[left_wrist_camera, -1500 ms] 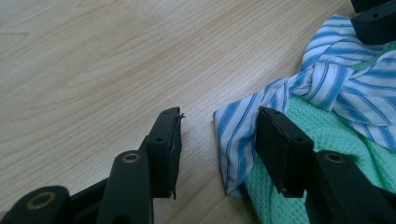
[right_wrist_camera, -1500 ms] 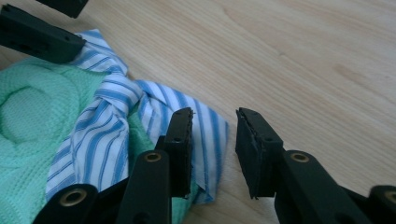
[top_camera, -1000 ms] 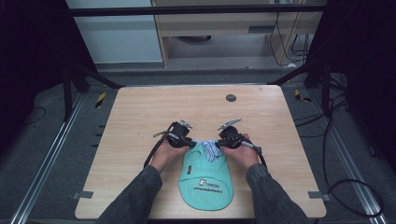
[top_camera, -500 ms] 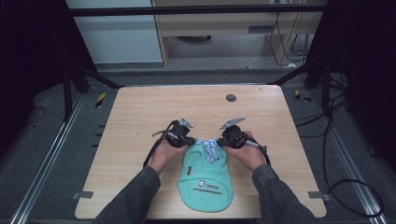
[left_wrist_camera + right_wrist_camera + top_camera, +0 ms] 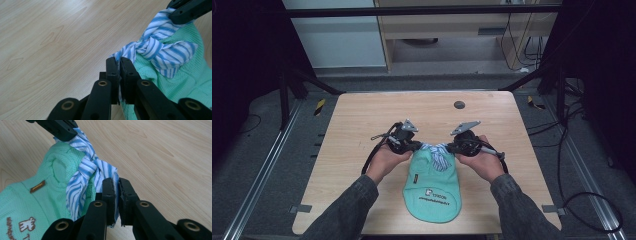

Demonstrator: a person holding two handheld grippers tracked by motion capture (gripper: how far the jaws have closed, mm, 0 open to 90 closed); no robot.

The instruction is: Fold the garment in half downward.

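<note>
Mint-green knit garment (image 5: 432, 187) on worktop (image 5: 357, 125): soft, light, limp. Left hand-held gripper (image 5: 119, 75) and right hand-held gripper (image 5: 117, 195) each pinch its striped collar (image 5: 160, 52); best hold.

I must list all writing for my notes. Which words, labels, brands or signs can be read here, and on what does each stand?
None can be read in full.
Mint-green knitted garment, white chest print: blurred; starts with "T" beside a small figure.
Small brown tag near its striped collar: too small to read.
</note>
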